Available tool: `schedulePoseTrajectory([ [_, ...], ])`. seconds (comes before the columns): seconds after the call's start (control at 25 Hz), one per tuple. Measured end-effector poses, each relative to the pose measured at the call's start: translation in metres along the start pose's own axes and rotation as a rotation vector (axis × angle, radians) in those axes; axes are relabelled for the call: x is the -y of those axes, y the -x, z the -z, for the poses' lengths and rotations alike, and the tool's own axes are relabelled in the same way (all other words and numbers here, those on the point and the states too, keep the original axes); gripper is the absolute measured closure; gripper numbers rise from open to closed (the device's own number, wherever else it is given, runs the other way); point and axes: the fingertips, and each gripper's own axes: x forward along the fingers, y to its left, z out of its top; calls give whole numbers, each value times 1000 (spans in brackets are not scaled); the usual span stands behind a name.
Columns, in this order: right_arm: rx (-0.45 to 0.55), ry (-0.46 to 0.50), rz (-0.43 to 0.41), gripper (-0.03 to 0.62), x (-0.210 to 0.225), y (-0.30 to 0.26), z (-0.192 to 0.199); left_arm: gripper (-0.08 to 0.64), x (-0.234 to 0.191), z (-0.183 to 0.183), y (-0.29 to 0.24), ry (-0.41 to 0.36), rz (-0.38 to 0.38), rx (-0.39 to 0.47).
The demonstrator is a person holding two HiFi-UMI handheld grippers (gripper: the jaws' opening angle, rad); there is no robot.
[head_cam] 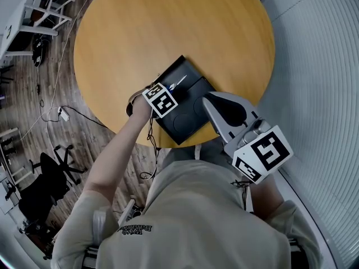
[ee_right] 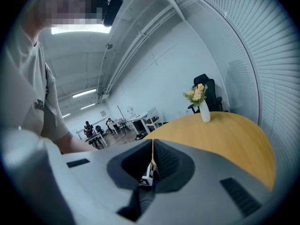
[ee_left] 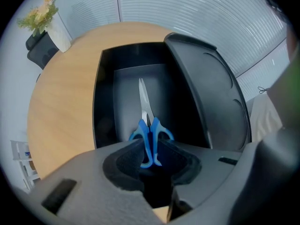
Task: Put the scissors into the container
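Observation:
Blue-handled scissors hang blades-down from my left gripper, whose pads press on the handles. The steel blades reach into the open black container below. Its hinged lid lies open to the right. In the head view the left gripper points straight down over the container at the table's near edge, and the blade tip shows beside the marker cube. My right gripper hovers near the lid, held about level. In its own view the right gripper is shut on nothing.
The round wooden table carries a white vase of flowers near its far edge, also seen as the vase in the left gripper view. A slatted white wall curves close on the right. Cables and chairs sit on the floor at left.

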Motion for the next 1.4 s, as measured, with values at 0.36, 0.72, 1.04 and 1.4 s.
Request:
schedulePoseTrajectory([
  [0.36,12,19,-2,561,6,-5,-8,438,4,-7,6,31,18,58],
  [0.72,57,46,6,561,-2,1,-20,431,4,-7,39,94,-22,155],
  [1.04,88,121,53,561,0,9,-55,455,-14,-36,160,161,-175,502],
  [1.4,189,172,67,561,-24,29,-97,507,-1,-40,302,143,-386,847],
])
